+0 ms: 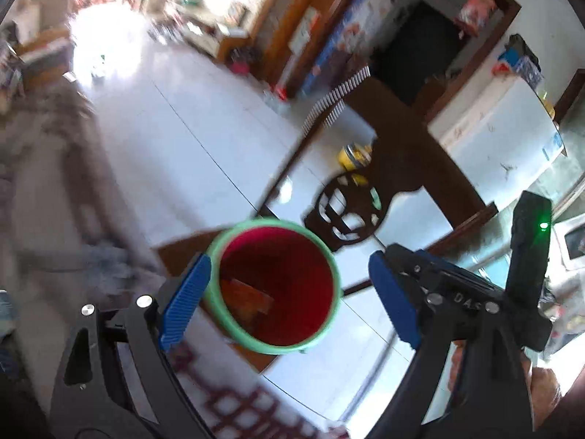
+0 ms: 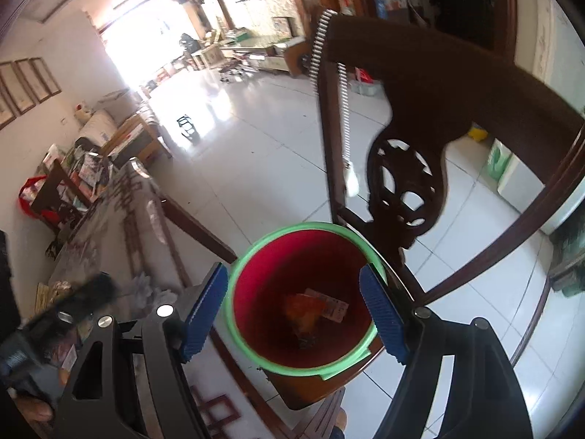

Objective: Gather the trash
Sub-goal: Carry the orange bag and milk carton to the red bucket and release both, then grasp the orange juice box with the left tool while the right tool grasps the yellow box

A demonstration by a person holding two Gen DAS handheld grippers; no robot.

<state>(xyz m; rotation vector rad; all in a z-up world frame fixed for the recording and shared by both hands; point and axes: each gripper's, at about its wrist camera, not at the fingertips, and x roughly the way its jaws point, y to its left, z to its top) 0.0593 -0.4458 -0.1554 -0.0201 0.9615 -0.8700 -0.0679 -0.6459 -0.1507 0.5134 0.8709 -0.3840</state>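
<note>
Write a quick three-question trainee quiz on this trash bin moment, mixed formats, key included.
1. True or false: the left tongs are clamped on the bin's green rim.
2. What lies at the bottom of the red bin? A) crumpled wrappers B) a glass bottle C) nothing
3. Fill in: behind the bin stands a dark wooden ____ with a carved back.

Key:
1. False; both tongs are open above the bin, gripping nothing.
2. A; wrappers lie inside.
3. Chair.
</note>
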